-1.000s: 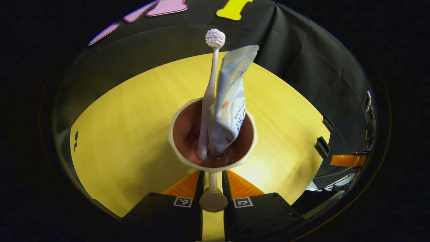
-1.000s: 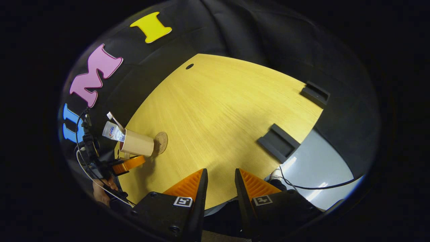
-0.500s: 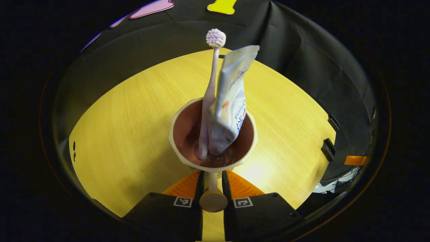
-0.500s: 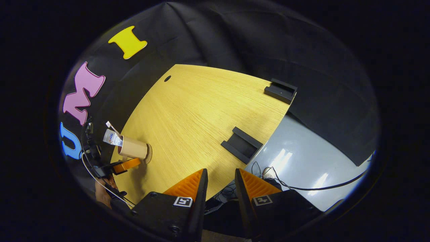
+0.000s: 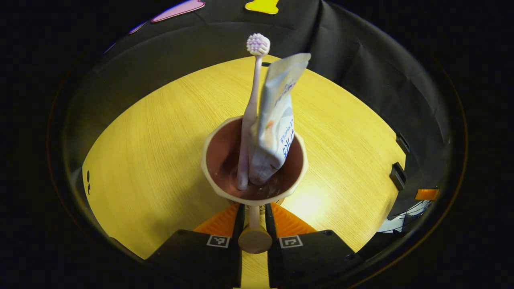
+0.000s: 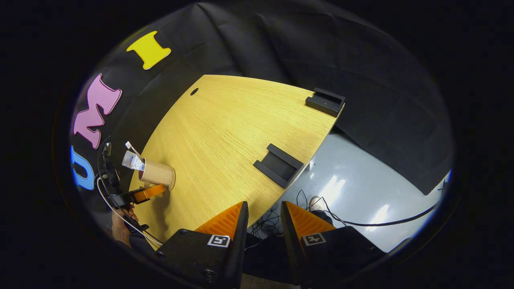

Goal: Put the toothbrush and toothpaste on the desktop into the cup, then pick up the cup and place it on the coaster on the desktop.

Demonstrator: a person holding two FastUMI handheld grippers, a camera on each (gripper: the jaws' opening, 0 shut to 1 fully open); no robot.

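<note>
A beige cup [image 5: 209, 168] with a dark inside stands right ahead in the left gripper view. It holds a pale toothbrush [image 5: 252, 108], head up, and a white toothpaste tube [image 5: 277, 116]. My left gripper [image 5: 254, 208] is shut on the cup's handle [image 5: 254, 240]. In the right gripper view the same cup [image 6: 158, 173] is far off at the table's left edge, held by the left gripper [image 6: 150, 192] and a hand [image 6: 120, 228]. The cup's base hides the coaster. My right gripper [image 6: 263, 206] hangs open over the table's near edge, with nothing between its fingers.
The yellow wooden table [image 6: 225, 132] carries two black brackets [image 6: 279, 165] [image 6: 325, 101] along its right edge. Beyond that edge lies grey floor [image 6: 361, 192] with cables. Black cloth walls surround the table.
The cup has shifted onto the round coaster, which showed beside its base a second ago and is now covered. The right gripper has drawn back, so more floor shows.
</note>
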